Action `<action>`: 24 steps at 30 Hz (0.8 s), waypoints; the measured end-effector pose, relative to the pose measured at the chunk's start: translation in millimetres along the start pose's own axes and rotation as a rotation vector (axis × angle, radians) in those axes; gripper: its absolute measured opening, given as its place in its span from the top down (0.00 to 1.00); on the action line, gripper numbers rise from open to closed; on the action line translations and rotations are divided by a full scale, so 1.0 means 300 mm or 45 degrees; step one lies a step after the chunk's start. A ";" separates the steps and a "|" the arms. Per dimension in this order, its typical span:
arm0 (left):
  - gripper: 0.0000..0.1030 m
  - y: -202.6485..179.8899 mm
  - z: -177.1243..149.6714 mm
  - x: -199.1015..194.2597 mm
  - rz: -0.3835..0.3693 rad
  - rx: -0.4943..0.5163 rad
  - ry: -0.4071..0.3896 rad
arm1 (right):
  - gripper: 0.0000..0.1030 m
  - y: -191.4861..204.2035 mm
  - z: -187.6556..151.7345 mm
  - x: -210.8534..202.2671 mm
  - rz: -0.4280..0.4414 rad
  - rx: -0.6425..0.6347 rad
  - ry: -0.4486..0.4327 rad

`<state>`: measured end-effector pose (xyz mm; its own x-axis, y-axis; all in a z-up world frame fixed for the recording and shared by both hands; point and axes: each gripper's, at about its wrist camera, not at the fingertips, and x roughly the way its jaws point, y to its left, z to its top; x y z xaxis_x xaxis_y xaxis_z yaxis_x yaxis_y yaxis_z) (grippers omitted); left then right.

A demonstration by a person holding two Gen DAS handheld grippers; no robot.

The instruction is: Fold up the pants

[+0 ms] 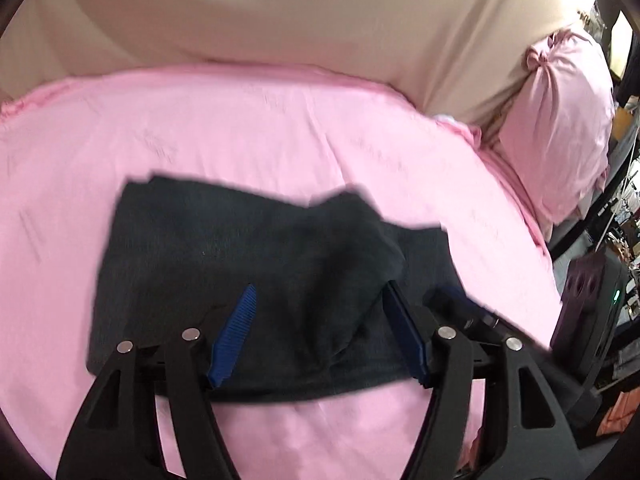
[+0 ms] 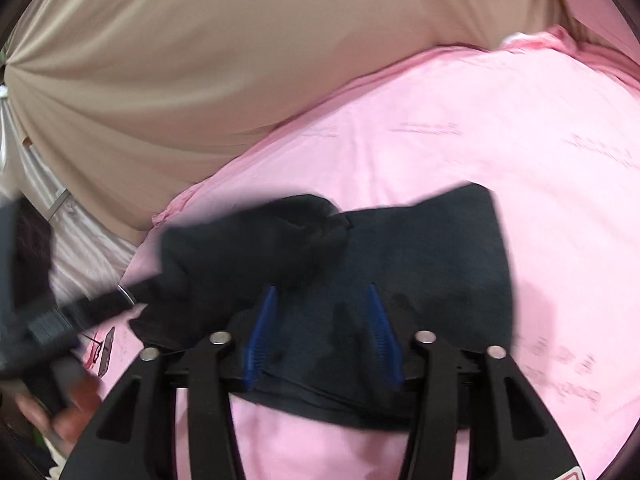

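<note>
Dark pants (image 1: 240, 264) lie folded into a short block on the pink sheet (image 1: 240, 128). My left gripper (image 1: 320, 296) is open, its blue-padded fingers spread above the pants' near edge. A raised fold (image 1: 360, 232) bulges at the right of the block. In the right wrist view the pants (image 2: 432, 256) lie under my right gripper (image 2: 322, 296), which is open just above the cloth. The left gripper (image 2: 72, 316) reaches in from the left there, blurred, over a bunched fold (image 2: 280, 232).
A pink pillow (image 1: 560, 120) stands at the bed's far right against a beige fabric wall (image 1: 280, 12). The bed edge drops off at the right, with dark clutter (image 1: 592, 280) beyond. In the right wrist view the beige fabric (image 2: 200, 60) rises behind the bed.
</note>
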<state>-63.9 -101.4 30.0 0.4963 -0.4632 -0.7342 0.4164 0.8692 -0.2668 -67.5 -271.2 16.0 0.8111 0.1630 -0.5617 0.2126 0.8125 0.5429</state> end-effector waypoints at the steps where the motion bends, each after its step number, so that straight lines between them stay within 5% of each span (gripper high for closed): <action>1: 0.30 0.011 -0.030 -0.019 -0.001 -0.006 -0.019 | 0.52 -0.013 -0.003 -0.006 0.010 0.011 0.006; 2: 0.18 0.026 -0.050 -0.048 0.009 -0.014 -0.045 | 0.52 -0.024 -0.005 -0.010 0.025 0.027 0.011; 7: 0.09 0.197 -0.059 -0.234 0.188 -0.152 -0.247 | 0.35 -0.051 0.009 0.049 0.182 0.116 0.070; 9: 0.09 0.264 -0.065 -0.280 0.249 -0.204 -0.284 | 0.21 -0.031 0.011 0.085 0.158 0.102 0.093; 14: 0.08 0.399 -0.125 -0.280 0.391 -0.302 -0.239 | 0.20 0.066 -0.004 0.112 -0.004 -0.043 0.103; 19: 0.08 0.483 -0.201 -0.284 0.382 -0.351 -0.191 | 0.21 0.096 0.020 0.028 -0.016 -0.109 0.005; 24: 0.08 0.513 -0.224 -0.276 0.344 -0.368 -0.179 | 0.21 0.060 0.018 0.163 0.004 -0.076 0.192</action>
<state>-92.1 82.5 7.9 0.6657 -0.2135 -0.7150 0.0359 0.9662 -0.2551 -21.0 -251.6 1.6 0.7200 0.2441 -0.6497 0.1739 0.8428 0.5094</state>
